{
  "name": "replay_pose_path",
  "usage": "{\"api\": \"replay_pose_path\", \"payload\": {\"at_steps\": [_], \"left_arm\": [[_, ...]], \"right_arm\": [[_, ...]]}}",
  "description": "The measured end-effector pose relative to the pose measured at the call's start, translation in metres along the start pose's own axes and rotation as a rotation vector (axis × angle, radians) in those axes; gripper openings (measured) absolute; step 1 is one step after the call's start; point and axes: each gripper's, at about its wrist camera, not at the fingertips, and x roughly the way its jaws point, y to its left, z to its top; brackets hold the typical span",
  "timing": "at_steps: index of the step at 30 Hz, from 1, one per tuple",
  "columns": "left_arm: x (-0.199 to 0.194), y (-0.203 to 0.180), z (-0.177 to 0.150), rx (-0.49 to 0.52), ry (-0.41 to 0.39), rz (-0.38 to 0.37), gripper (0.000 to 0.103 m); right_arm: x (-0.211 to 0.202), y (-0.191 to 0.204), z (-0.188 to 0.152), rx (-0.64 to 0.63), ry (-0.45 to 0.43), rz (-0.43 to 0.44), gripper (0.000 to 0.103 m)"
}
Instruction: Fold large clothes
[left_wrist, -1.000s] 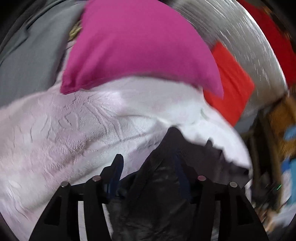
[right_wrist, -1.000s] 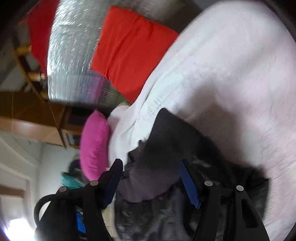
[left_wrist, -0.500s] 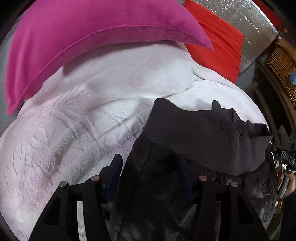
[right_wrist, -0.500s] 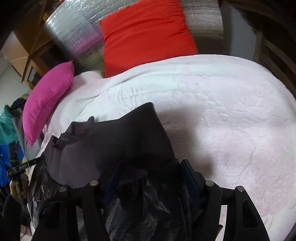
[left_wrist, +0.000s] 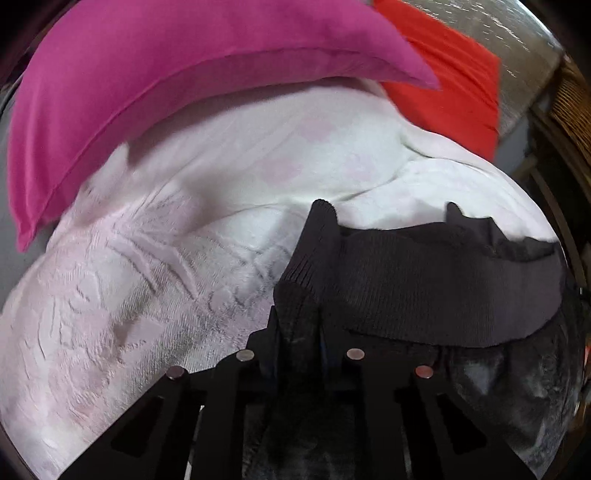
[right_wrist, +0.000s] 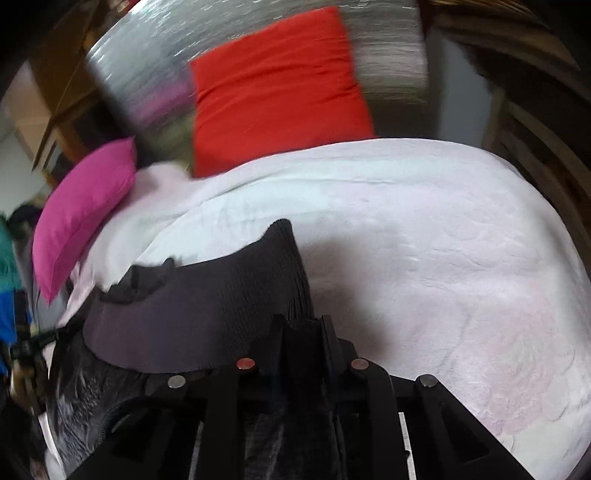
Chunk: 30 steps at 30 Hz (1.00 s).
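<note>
Pinching the dark jacket (left_wrist: 424, 291) hem, your left claw (left_wrist: 297, 332) and right claw (right_wrist: 303, 336) are both clamped tight; white blanket (right_wrist: 443, 240) lies ahead.

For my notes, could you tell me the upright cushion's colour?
Red; the right wrist view shows it best.

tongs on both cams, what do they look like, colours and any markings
Both the left tongs and right tongs are matte black plastic with angular, cut-out frames. Each carries four small round metal studs, some silvery, some reddish. Blue pad edges peek out faintly. No cables or sleeves are visible.
</note>
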Motion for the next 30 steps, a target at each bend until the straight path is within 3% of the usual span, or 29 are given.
{"api": "replay_pose_path", "payload": {"at_steps": [3, 5, 7, 8, 10, 14, 15, 16, 17, 20, 22, 24, 26, 30], "left_arm": [[-0.001, 0.001, 0.000, -0.045, -0.008, 0.003, 0.021], [-0.008, 0.003, 0.001, -0.063, -0.017, -0.036, 0.027], [-0.015, 0.006, 0.002, -0.051, -0.043, -0.052, 0.037], [-0.017, 0.007, 0.004, -0.051, -0.052, -0.062, 0.045], [-0.016, 0.009, 0.006, -0.057, -0.052, -0.080, 0.053], [-0.003, -0.003, 0.006, -0.004, -0.008, -0.046, 0.053], [-0.002, -0.009, 0.005, 0.018, -0.021, -0.024, 0.051], [-0.002, -0.012, 0.004, 0.042, -0.023, 0.009, 0.030], [-0.002, -0.015, 0.005, 0.064, -0.016, 0.035, 0.023], [-0.015, -0.012, 0.004, 0.055, -0.074, 0.068, 0.019], [-0.013, -0.005, 0.004, 0.027, -0.089, 0.096, 0.019], [0.001, -0.001, 0.003, -0.014, -0.056, 0.096, 0.019], [0.011, -0.003, 0.003, -0.022, -0.052, 0.137, 0.019], [0.013, -0.001, 0.005, -0.043, -0.055, 0.134, 0.020]], "right_arm": [[0.010, -0.002, -0.008, 0.030, 0.012, -0.007, 0.021], [0.005, -0.006, -0.006, 0.075, -0.010, 0.082, 0.028], [-0.001, -0.007, -0.002, 0.070, -0.034, 0.128, 0.051], [-0.003, -0.007, 0.000, 0.069, -0.039, 0.149, 0.068], [0.001, -0.005, 0.004, 0.056, -0.022, 0.153, 0.071], [0.024, 0.005, 0.009, 0.021, 0.054, 0.114, 0.071], [0.030, 0.010, 0.010, 0.005, 0.075, 0.119, 0.060], [0.032, 0.015, 0.010, -0.016, 0.083, 0.096, 0.048], [0.031, 0.020, 0.010, -0.042, 0.083, 0.061, 0.021], [0.002, 0.024, 0.008, -0.070, -0.014, 0.049, 0.017], [-0.005, 0.004, 0.013, -0.005, -0.050, 0.008, 0.017], [0.015, -0.017, 0.009, 0.086, 0.008, -0.015, 0.017], [0.032, -0.014, -0.003, 0.061, 0.044, -0.047, 0.016], [0.036, -0.020, -0.006, 0.105, 0.031, -0.031, 0.016]]}}
